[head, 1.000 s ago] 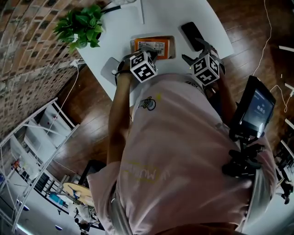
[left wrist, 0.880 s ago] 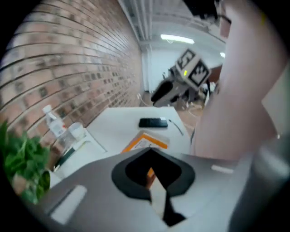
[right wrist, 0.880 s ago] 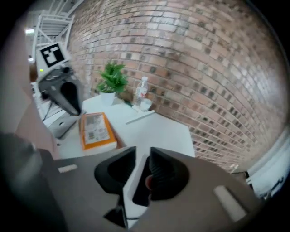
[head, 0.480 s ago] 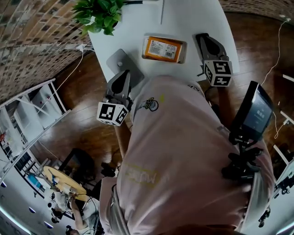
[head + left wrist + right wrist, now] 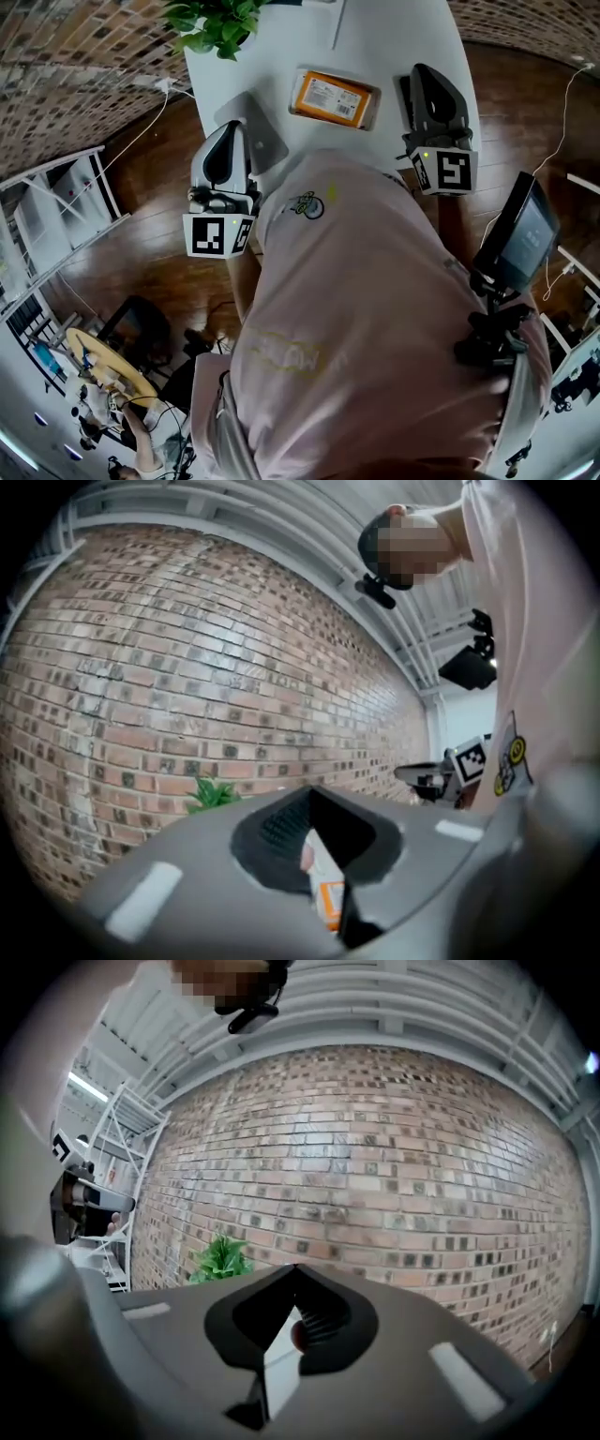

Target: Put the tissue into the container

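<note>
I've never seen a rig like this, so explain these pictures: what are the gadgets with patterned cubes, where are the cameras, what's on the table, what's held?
A person in a pink shirt holds two handheld clamps: the left gripper and the right gripper, cubes included. One picture looks down from the person's head; the others come from cameras on each gripper, facing a brick wall. On the white table lie an orange packet in a shallow tray, a green leafy plant and a flat grey pad. Both grippers are shut and empty.
</note>
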Action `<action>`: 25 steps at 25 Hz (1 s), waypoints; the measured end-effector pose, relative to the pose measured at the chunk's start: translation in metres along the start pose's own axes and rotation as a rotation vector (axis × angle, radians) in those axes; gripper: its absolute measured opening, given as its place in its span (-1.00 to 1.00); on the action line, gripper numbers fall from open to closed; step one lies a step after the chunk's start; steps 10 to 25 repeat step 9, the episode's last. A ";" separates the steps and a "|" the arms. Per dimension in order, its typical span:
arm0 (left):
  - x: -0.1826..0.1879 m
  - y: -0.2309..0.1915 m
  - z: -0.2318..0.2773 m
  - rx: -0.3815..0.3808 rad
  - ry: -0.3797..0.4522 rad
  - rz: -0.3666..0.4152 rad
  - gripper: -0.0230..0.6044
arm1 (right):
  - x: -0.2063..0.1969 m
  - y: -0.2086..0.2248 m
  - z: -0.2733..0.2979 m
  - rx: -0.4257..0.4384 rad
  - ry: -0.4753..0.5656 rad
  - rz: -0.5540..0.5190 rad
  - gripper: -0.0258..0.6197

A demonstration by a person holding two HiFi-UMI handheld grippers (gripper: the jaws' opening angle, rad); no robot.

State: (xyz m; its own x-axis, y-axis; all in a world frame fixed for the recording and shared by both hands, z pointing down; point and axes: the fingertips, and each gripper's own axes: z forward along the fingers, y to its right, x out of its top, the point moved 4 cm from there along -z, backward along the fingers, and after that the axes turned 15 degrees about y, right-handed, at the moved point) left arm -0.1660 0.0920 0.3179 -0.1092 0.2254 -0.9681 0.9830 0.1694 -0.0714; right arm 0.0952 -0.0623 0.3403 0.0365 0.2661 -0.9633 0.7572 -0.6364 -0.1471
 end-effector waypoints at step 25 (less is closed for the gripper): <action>0.014 0.034 0.018 -0.101 0.020 0.084 -0.93 | 0.024 0.009 -0.025 0.005 0.017 -0.060 -0.91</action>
